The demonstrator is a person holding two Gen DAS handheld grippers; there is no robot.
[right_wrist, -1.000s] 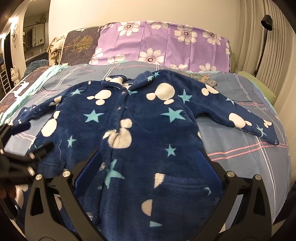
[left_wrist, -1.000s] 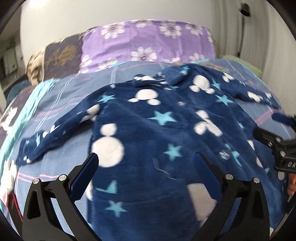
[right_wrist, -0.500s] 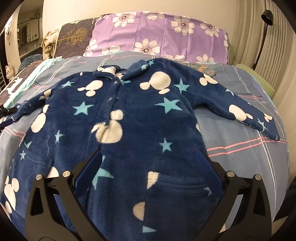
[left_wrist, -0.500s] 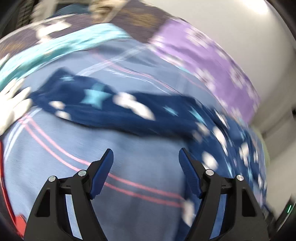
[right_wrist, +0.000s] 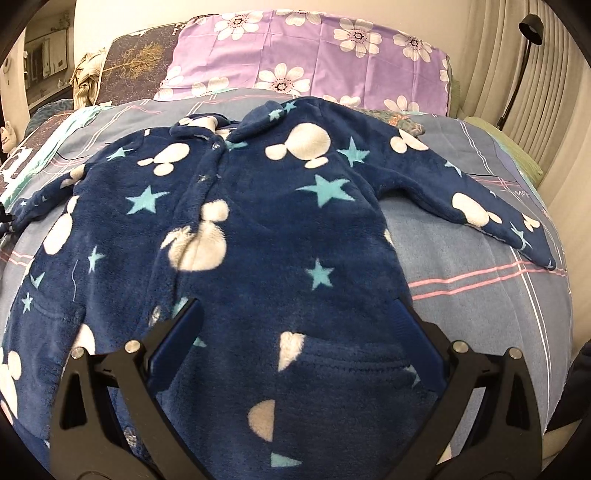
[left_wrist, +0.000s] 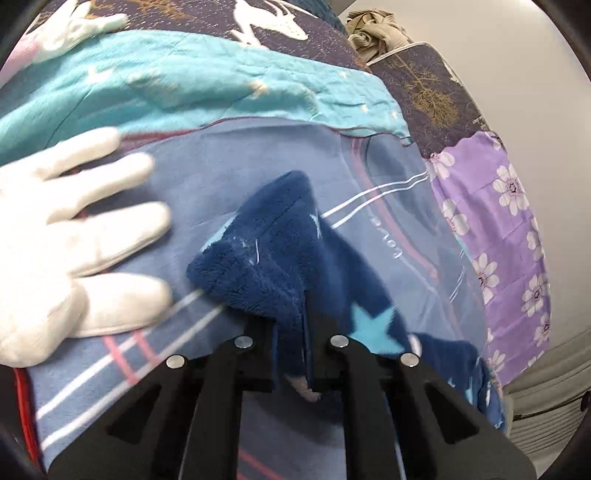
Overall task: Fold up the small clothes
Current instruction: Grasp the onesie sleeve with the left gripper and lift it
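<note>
The navy fleece child's jacket with white mouse heads and turquoise stars (right_wrist: 266, 221) is lying face up, spread across the blue-grey plaid bedsheet (right_wrist: 461, 254), its collar pointing toward 12 o'clock where the purple flowered pillow (right_wrist: 314, 55) is resting.

The right wrist view is showing the whole garment: the right gripper (right_wrist: 297, 328) is hovering over the hem at 6 o'clock with its blue-padded fingers (right_wrist: 181, 328) standing wide apart, gripping nothing, and one sleeve is stretching out toward 3 o'clock. At 9 o'clock the other sleeve is running off to the frame edge, where its end is too small to make out.

The left wrist view is supplying that missing end. There the left gripper (left_wrist: 290, 354) is sitting closed tight, pinching the fleece of the sleeve cuff (left_wrist: 258, 254), which is bunching up just ahead of the jaws toward 12 o'clock. A white-gloved hand (left_wrist: 70, 240) is pressing flat on the sheet at 9 o'clock, just beside the cuff. Beyond it, at 11 o'clock, a turquoise quilted blanket (left_wrist: 184, 77) is lying against a dark purple cover with white deer (left_wrist: 207, 18).

Cursive lettering is printed on the sheet near 3 o'clock of the cuff, too blurred to read. The black floor lamp (right_wrist: 524, 48) is appearing only in the right view, at 2 o'clock.
</note>
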